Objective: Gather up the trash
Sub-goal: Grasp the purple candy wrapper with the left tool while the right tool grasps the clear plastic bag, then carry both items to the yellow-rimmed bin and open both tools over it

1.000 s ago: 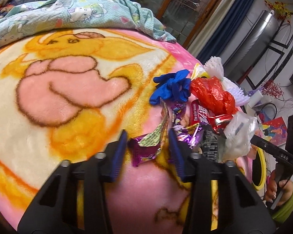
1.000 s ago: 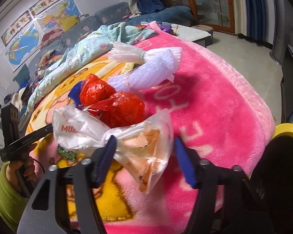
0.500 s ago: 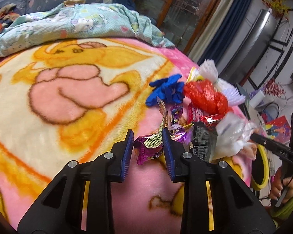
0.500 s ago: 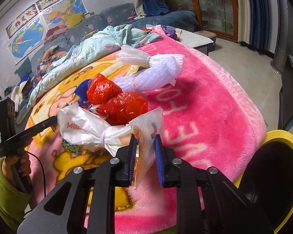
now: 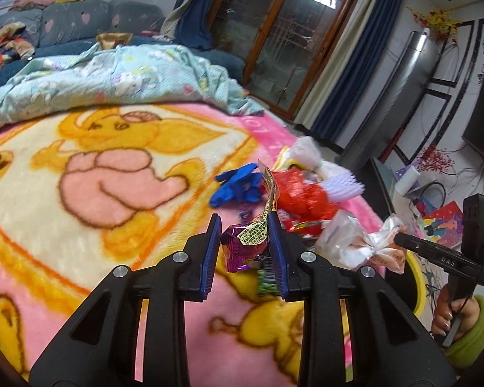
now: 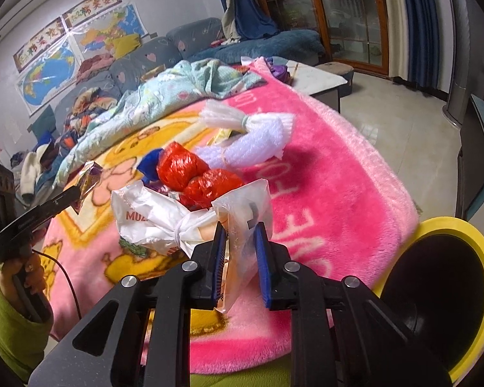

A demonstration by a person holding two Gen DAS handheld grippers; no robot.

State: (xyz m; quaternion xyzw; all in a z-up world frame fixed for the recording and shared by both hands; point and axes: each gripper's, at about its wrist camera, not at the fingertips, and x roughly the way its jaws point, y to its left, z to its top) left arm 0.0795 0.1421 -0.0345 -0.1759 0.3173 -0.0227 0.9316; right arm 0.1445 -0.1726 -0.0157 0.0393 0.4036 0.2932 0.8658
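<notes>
While both pieces of rubbish are now clamped and clear of the bedding, nothing has yet gone into the bin. The crumpled purple foil snack wrapper with a gold label (image 5: 247, 245) sits squeezed between the blue pads of the left gripper (image 5: 244, 246), its long gold tail sticking up above the fingertips; a second ago those jaws stood wide around it as it lay on the blanket, and they have just been closing onto it. The white and clear plastic bag tied at its middle (image 6: 190, 222) hangs from the right gripper (image 6: 240, 259), whose pads pinch the clear flap; a second ago these jaws also stood wide around it, and half a second ago they were already shut.

Compared with the earlier pictures, the pink and yellow cartoon fleece blanket (image 5: 113, 174) lies further below both cameras, so both pieces look lifted off the pile. Left behind are the two knotted red plastic bags (image 6: 196, 174), the blue rubber glove (image 5: 238, 187) and the white foam net sleeve (image 6: 255, 138), lying close together near the blanket's edge.

My judgement: the pick-up step is done for these two, and carrying comes next. The yellow-rimmed black round bin (image 6: 442, 287) stands just beside the bed at the lower right of the right wrist view, the likely drop point.
</notes>
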